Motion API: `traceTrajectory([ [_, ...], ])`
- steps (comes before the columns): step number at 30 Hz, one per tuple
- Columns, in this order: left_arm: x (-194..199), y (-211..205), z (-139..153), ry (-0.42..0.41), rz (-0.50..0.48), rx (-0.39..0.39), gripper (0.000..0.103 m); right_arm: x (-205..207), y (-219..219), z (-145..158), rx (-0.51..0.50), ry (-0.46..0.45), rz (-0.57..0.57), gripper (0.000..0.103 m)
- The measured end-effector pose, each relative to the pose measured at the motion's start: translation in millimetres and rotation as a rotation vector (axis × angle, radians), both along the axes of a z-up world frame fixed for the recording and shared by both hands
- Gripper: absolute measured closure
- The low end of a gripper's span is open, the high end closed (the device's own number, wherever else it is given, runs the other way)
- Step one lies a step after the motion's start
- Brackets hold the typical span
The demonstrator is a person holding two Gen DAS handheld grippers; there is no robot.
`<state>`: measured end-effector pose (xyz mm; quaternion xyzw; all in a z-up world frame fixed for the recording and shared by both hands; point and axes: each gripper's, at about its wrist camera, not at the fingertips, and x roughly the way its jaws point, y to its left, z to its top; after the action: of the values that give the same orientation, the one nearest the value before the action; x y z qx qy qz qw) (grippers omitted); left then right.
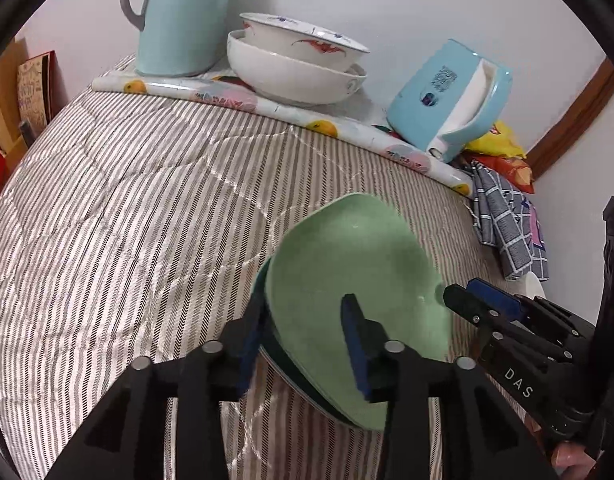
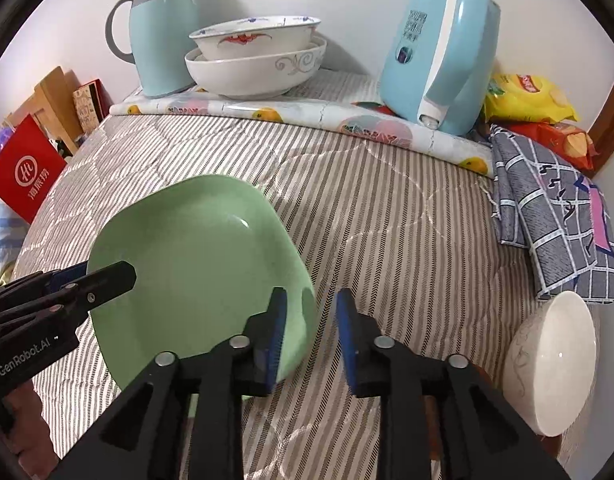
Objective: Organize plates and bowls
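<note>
A green plate (image 1: 347,264) is tilted above the striped cloth, with a darker plate edge (image 1: 291,376) under it. My left gripper (image 1: 303,344) has one finger behind the plates and one on the green face, and grips them. The plate also shows in the right wrist view (image 2: 195,256), where the left gripper (image 2: 87,280) holds its left rim. My right gripper (image 2: 311,336) is open at the plate's right edge, one finger over the rim, and shows in the left wrist view (image 1: 479,300). Two stacked white bowls (image 2: 255,56) sit at the back. A white bowl (image 2: 551,364) lies on its side at right.
A pale blue jug (image 2: 159,36) and a blue kettle (image 2: 439,48) stand at the back on a fruit-print mat (image 2: 307,116). Snack bags (image 2: 531,100) and a checked cloth (image 2: 555,216) lie at right. A red bag (image 2: 23,176) is at left.
</note>
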<state>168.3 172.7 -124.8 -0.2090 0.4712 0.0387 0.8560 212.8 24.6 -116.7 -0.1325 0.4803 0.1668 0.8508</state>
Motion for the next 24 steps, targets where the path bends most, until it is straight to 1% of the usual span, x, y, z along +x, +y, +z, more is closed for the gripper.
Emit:
traceTrajectory([
  [1,-2,-1,3,0.001,0.01,0.02,0.053,-2,-1,2,0.001,-0.005,-0.001,0.071],
  [2,-5,-2,6,-0.005,0.016,0.038,0.053,-6,-2,5,0.002,-0.011,-0.001,0.071],
  [8,-17,-4,20,-0.031,0.015,0.043,0.053,-23,-12,19,0.01,-0.042,-0.009,0.066],
  [10,-22,-6,25,-0.038,0.013,0.038,0.053,-30,-18,24,0.013,-0.054,-0.016,0.061],
  [13,-29,-12,31,-0.051,0.014,0.039,0.052,-43,-29,32,0.019,-0.081,-0.035,0.057],
  [15,-33,-17,34,-0.06,0.016,0.037,0.052,-51,-39,38,0.022,-0.107,-0.061,0.054],
  [18,-40,-26,40,-0.081,0.016,0.043,0.052,-65,-60,49,0.035,-0.157,-0.116,0.054],
  [24,-52,-51,51,-0.126,0.008,0.055,0.052,-84,-109,60,0.089,-0.192,-0.222,0.054],
])
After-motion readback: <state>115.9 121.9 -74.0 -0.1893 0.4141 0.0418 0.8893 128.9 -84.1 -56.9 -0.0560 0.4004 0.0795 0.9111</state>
